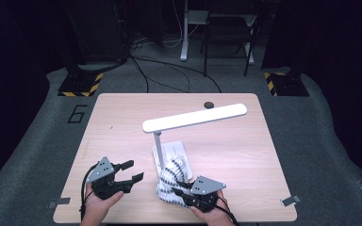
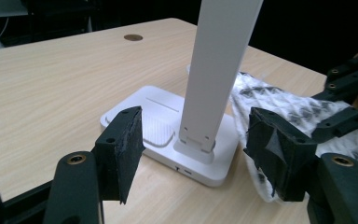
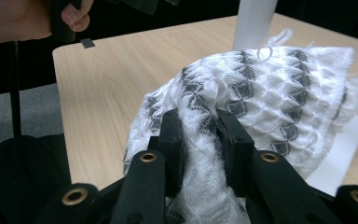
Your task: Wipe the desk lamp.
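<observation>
Cloth (image 1: 172,181), white with dark grey zigzag stripes, is lying bunched on the near part of the wooden table (image 1: 122,122), draping against the base (image 1: 174,149) of a white desk lamp (image 1: 194,117) and partly covering it. The right gripper (image 1: 181,194) is pinching a fold of this cloth at its near edge; in the right gripper view its 2 black jaws are sitting close together with the fabric (image 3: 270,93) squeezed between them. The left gripper (image 1: 134,170) is hovering to the left of the lamp, well apart from the cloth, its jaws standing wide with nothing between them. In the left gripper view those jaws are framing the lamp's upright post (image 2: 216,70) and flat base (image 2: 168,135), while the cloth (image 2: 279,105) is showing just behind the post on the right side. A small dark round spot (image 1: 209,104) is sitting at the far edge of the table, beyond the lamp's long bar.
</observation>
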A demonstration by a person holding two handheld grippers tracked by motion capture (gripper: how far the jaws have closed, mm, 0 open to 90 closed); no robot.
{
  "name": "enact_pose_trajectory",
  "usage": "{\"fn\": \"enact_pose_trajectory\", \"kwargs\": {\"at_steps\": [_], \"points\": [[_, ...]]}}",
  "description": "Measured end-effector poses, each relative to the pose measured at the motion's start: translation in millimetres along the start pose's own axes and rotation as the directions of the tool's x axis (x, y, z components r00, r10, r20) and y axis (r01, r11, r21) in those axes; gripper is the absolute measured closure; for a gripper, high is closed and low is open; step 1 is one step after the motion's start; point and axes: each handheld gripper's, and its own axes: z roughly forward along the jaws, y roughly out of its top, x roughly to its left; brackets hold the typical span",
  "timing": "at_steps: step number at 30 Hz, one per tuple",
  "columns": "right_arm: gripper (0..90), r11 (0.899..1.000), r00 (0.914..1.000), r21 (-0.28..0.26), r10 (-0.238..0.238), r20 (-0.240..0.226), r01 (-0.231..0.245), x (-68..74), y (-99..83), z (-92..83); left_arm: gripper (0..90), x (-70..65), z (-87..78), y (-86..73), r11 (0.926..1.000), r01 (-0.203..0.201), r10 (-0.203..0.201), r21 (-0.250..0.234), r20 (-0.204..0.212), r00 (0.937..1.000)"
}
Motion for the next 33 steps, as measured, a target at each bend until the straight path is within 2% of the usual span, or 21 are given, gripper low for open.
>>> {"fn": "enact_pose_trajectory", "kwargs": {"at_steps": [6,10,13,15,17,18,19,25,26,27,30,31,33], "points": [[73.8,0.999,0.9991,0.045,-0.006,-0.042,0.007,-0.3,-5.9,15.5,36.2,-4.0,-1.1,-9.8,0.9990,-0.014,0.014,0.043,-0.009,0.9999],[73.7,0.998,0.9970,0.067,-0.009,-0.077,0.014,2.4,-5.9,26.2,36.3,-4.6,-1.2,-13.5,0.9988,-0.011,0.012,0.047,-0.021,0.9997],[73.7,0.995,0.9928,0.084,-0.041,-0.113,0.050,6.1,-4.3,36.3,36.3,-3.5,-3.3,-15.6,0.9985,-0.009,0.010,0.054,-0.026,0.9996],[73.7,0.995,0.9914,0.086,-0.046,-0.123,0.057,6.8,-4.2,39.2,36.3,-3.2,-3.0,-16.3,0.9988,-0.007,0.009,0.048,-0.030,0.9995],[73.7,0.992,0.9903,0.102,-0.059,-0.126,0.072,7.0,-5.7,47.4,36.3,-2.7,-3.2,-16.9,0.9986,-0.004,0.006,0.052,-0.039,0.9992],[73.7,0.992,0.9903,0.102,-0.059,-0.126,0.072,7.0,-5.7,47.4,36.3,-1.9,-2.4,-17.5,0.9988,-0.007,0.009,0.048,-0.031,0.9995],[73.4,0.991,0.9922,0.125,-0.041,-0.117,0.056,7.2,-8.4,50.5,36.3,-2.5,-1.7,-18.3,0.9988,0.005,-0.004,0.048,-0.027,0.9996],[69.9,0.984,0.9930,0.170,-0.030,-0.114,0.049,2.8,-14.8,53.2,36.3,-5.5,5.4,-21.1,0.9968,-0.017,0.018,0.079,-0.008,0.9998],[69.9,0.984,0.9930,0.170,-0.030,-0.114,0.049,2.8,-14.8,53.2,36.3,-5.5,5.4,-21.1,0.9968,-0.017,0.018,0.079,-0.008,0.9998],[66.0,0.983,0.9917,0.171,-0.043,-0.121,0.063,1.5,-15.8,53.8,36.3,-6.2,6.0,-21.0,0.9961,-0.018,0.018,0.086,-0.001,0.9998],[61.6,0.984,0.9914,0.173,-0.030,-0.128,0.052,3.1,-16.0,52.7,36.3,-8.6,7.5,-21.2,0.9956,-0.032,0.032,0.088,-0.001,0.9995],[57.9,0.985,0.9909,0.160,-0.051,-0.125,0.070,2.9,-15.4,50.8,36.3,-8.7,7.4,-21.2,0.9953,-0.035,0.035,0.090,0.002,0.9994],[56.1,0.985,0.9914,0.155,-0.055,-0.118,0.073,3.2,-15.2,49.3,36.3,-9.0,7.1,-20.8,0.9948,-0.036,0.035,0.095,0.007,0.9994]]}}
